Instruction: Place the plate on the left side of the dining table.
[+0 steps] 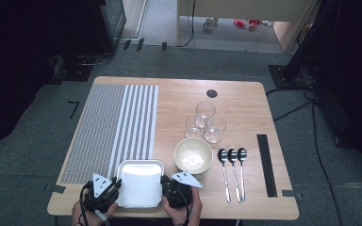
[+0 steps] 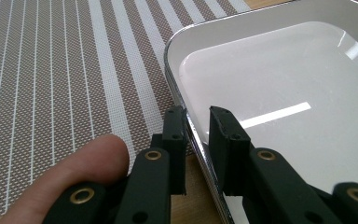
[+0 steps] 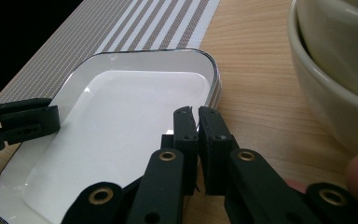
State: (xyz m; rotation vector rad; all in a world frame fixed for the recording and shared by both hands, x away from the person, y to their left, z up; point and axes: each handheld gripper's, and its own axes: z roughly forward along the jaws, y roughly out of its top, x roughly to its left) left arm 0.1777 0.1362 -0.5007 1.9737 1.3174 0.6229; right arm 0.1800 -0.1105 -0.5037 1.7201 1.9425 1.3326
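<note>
A white rectangular plate (image 1: 140,188) lies at the table's front edge, partly on the striped placemat (image 1: 108,127). My left gripper (image 1: 117,187) is at the plate's left rim. In the left gripper view its jaws (image 2: 196,112) straddle that rim, one outside and one over the white inside (image 2: 284,93), shut on it. My right gripper (image 1: 164,186) is at the plate's right rim. In the right gripper view its jaws (image 3: 196,112) are nearly together, pinching the near right edge of the plate (image 3: 121,121). The left gripper's jaws also appear there at the far rim.
Stacked pale bowls (image 1: 193,157) stand just right of the plate, close to my right gripper. Behind them are three clear glasses (image 1: 205,121). Three spoons (image 1: 232,169) lie to the right, beside a black strip (image 1: 266,165). The wooden table (image 1: 235,99) is bare at the back.
</note>
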